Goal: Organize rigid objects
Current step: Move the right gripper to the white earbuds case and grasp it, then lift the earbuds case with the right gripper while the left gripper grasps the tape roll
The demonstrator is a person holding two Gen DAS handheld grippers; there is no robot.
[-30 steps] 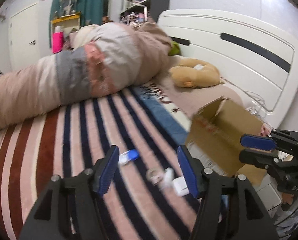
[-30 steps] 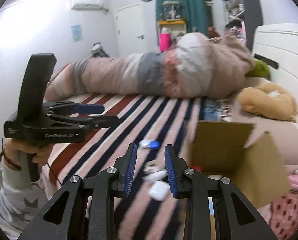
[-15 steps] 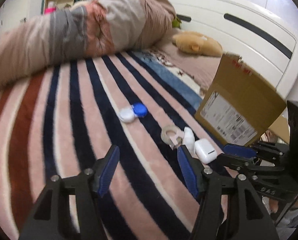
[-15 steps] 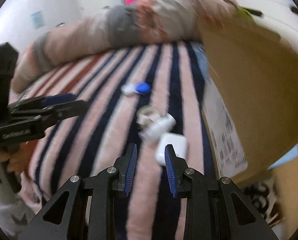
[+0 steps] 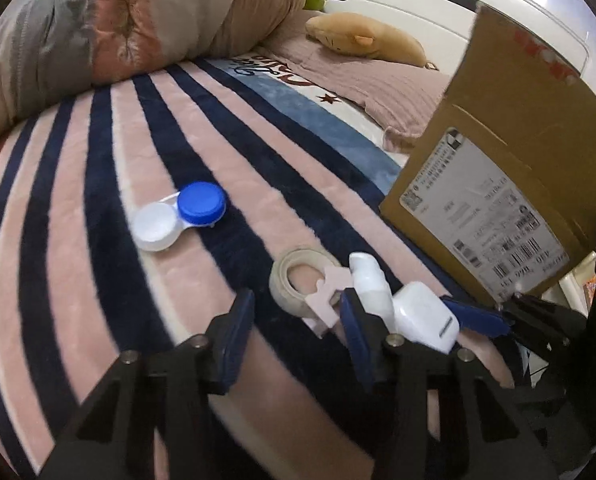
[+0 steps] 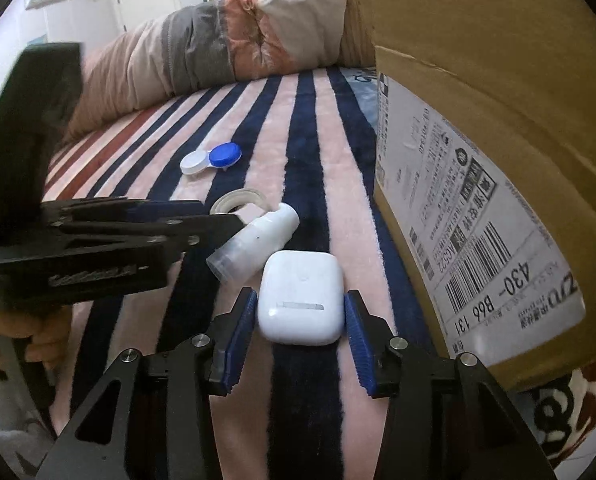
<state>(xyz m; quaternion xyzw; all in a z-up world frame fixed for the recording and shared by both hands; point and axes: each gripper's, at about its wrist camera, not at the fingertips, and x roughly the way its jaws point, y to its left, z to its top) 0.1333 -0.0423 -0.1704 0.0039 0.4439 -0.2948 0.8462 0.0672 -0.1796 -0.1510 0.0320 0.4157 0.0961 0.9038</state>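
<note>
Right wrist only: right tongs (image 6: 298, 320) opening around earbud case (image 6: 301, 298).

A tape roll (image 5: 298, 280), white bottle (image 5: 368, 288) and earbud case (image 5: 424, 316) lie together beside the cardboard box (image 5: 510, 168).

Striped bedspread (image 5: 98, 184), white headboard (image 5: 438, 12)

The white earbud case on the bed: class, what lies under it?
The white earbud case rests on the striped blanket, across a dark and a pink stripe. Whatever sits directly beneath the case is covered.
</note>
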